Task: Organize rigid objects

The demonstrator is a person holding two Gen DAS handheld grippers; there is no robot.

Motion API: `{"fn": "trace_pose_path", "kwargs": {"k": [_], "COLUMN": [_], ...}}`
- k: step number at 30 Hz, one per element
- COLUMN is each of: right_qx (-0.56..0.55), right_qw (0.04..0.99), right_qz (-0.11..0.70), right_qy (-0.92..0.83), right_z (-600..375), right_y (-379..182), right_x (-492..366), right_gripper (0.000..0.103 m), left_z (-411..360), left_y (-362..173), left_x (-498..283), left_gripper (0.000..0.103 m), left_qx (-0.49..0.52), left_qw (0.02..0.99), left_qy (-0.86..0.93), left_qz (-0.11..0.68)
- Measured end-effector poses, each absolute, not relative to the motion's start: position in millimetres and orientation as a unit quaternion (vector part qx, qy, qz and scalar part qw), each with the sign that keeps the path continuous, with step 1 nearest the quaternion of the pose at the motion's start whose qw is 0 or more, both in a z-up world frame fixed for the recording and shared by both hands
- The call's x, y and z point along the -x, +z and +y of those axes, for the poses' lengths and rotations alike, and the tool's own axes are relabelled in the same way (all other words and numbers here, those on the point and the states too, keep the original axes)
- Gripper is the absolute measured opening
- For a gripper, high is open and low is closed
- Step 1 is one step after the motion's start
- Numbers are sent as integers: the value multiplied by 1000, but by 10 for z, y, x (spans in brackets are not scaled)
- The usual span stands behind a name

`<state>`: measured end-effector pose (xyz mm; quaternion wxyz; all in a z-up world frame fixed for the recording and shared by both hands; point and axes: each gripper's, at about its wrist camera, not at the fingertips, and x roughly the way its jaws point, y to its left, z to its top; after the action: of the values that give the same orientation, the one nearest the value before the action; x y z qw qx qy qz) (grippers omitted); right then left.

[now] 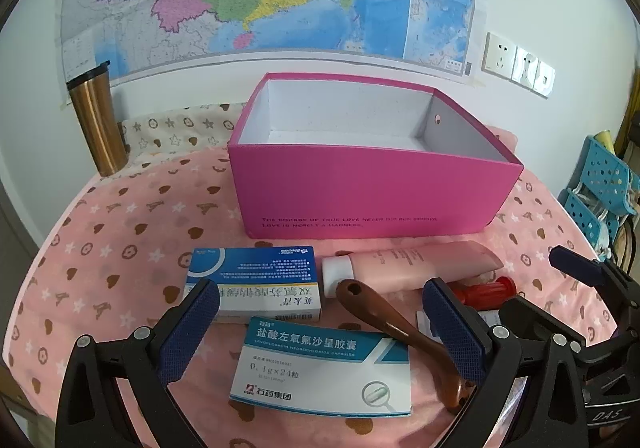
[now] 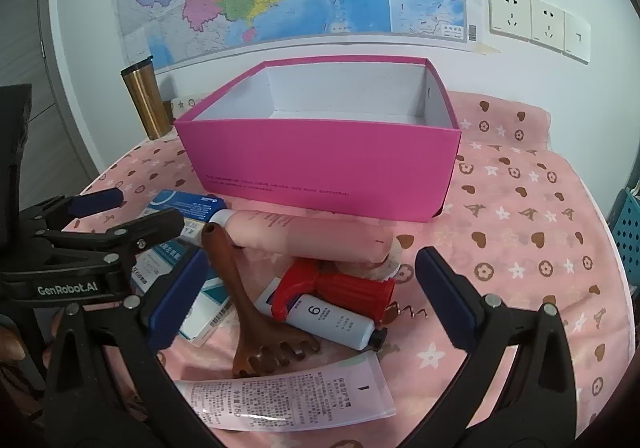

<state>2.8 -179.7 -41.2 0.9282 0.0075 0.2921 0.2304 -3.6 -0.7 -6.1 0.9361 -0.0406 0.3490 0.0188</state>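
Note:
An open, empty pink box (image 1: 360, 192) (image 2: 320, 164) stands on the pink cloth. In front of it lie two blue-white medicine boxes (image 1: 256, 284) (image 1: 324, 368), a pink tube (image 1: 412, 268) (image 2: 304, 232), a brown wooden scraper (image 1: 404, 332) (image 2: 256, 312), a red corkscrew (image 2: 340, 288), a small white tube (image 2: 328, 320) and a second pink tube (image 2: 288, 396). My left gripper (image 1: 320, 332) is open, low over the nearer medicine box. My right gripper (image 2: 308, 300) is open over the corkscrew and scraper.
A copper tumbler (image 1: 98, 120) (image 2: 146, 100) stands at the back left by the wall. A wall map and sockets (image 2: 536, 22) are behind. A blue perforated basket (image 1: 600, 188) sits off the table's right edge.

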Motion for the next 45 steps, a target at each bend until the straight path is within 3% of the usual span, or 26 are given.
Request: {"fn": "trace_pose_path", "kwargs": {"k": [45], "right_qx": [-10], "right_qw": [921], "right_qz": [300], "right_qy": [249], "right_z": [-1816], "right_y": [-464], "right_x": [-22], "right_gripper": [103], "left_z": [-4], "left_y": [-79], "left_x": [73], "left_gripper": [103], "left_qx": [42], "left_qw": [934], "left_qy": [20], "left_qz": [354]}}
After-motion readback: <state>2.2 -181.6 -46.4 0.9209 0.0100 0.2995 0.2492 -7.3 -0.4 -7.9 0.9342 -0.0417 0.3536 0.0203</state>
